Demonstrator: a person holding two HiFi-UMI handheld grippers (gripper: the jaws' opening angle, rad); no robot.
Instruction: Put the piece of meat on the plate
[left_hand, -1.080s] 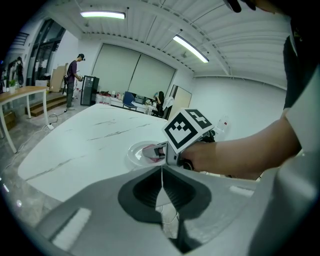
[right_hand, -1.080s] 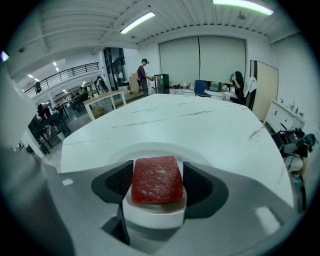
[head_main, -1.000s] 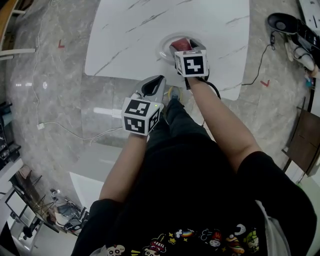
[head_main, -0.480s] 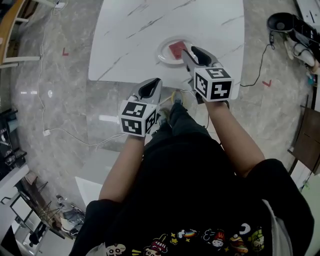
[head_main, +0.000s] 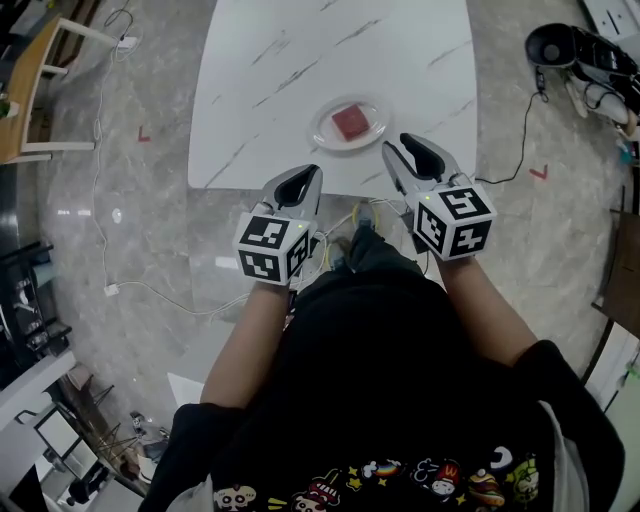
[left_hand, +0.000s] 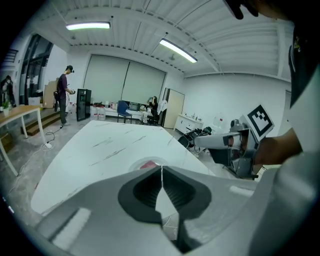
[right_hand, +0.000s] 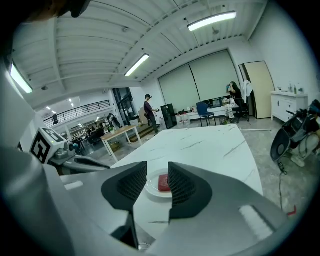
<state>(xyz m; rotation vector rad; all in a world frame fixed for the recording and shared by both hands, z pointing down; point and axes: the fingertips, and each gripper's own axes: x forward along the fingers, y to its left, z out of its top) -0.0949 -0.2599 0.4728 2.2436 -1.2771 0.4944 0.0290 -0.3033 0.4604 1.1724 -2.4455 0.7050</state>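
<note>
A red square piece of meat (head_main: 350, 122) lies on a small white plate (head_main: 326, 134) near the front edge of the white marble table (head_main: 300, 60). The right gripper view shows the meat (right_hand: 162, 182) on the plate (right_hand: 152, 189) beyond its jaws. My right gripper (head_main: 403, 150) is open and empty, pulled back off the table's front edge. My left gripper (head_main: 298, 178) is shut with nothing in it, held just below the table edge. The left gripper view catches the plate (left_hand: 136, 163) past its closed jaws (left_hand: 161, 170).
Grey marble floor surrounds the table, with white cables (head_main: 160, 270) on it at left. A black fan-like device (head_main: 552, 45) and cords sit at the upper right. A wooden desk (head_main: 30, 90) stands at far left. People stand far off in the room.
My right gripper has let go of the meat on the plate and drawn back toward me, off the table. The left gripper stayed roughly in place.
</note>
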